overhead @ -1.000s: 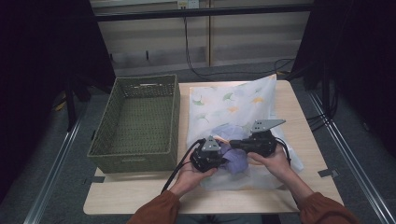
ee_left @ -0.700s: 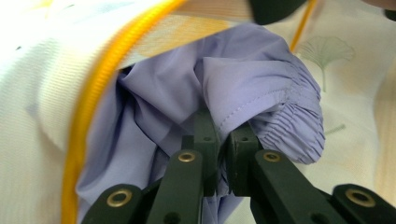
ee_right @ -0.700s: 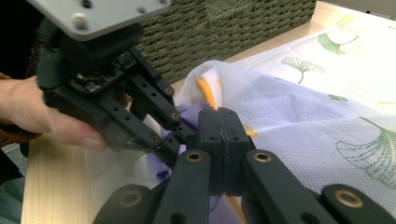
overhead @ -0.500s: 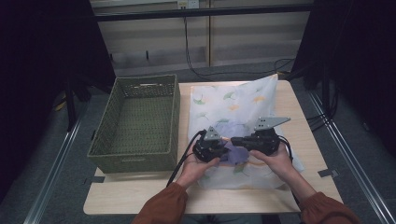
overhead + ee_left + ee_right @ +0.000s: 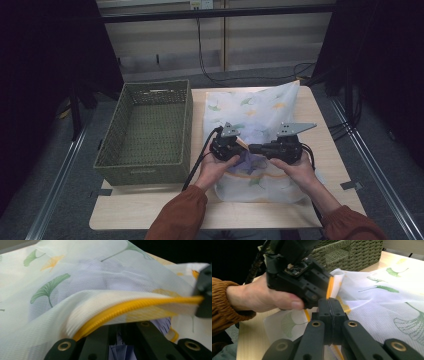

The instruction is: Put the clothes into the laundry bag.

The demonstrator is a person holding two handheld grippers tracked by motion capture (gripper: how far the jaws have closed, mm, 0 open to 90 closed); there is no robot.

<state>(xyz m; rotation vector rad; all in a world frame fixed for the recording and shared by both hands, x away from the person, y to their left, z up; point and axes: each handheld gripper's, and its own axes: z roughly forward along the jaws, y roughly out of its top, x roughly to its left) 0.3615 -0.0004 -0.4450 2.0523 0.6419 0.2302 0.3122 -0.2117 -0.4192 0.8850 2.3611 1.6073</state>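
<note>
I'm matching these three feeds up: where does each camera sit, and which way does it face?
High view: above the person's side, facing forward and down on the table; forearms, hands, both grippers.
Left gripper view: on the left gripper, along its jaws at the mesh bag.
Right gripper view: on the right gripper; a hand.
Shared: the bag's yellow zipper.

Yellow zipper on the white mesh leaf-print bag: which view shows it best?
The left gripper view: the yellow zipper runs large across it, teeth visible, along the white mesh leaf-print bag. The right gripper view shows a short stretch above that gripper's shut jaws. The high view shows a faint yellow line.
</note>
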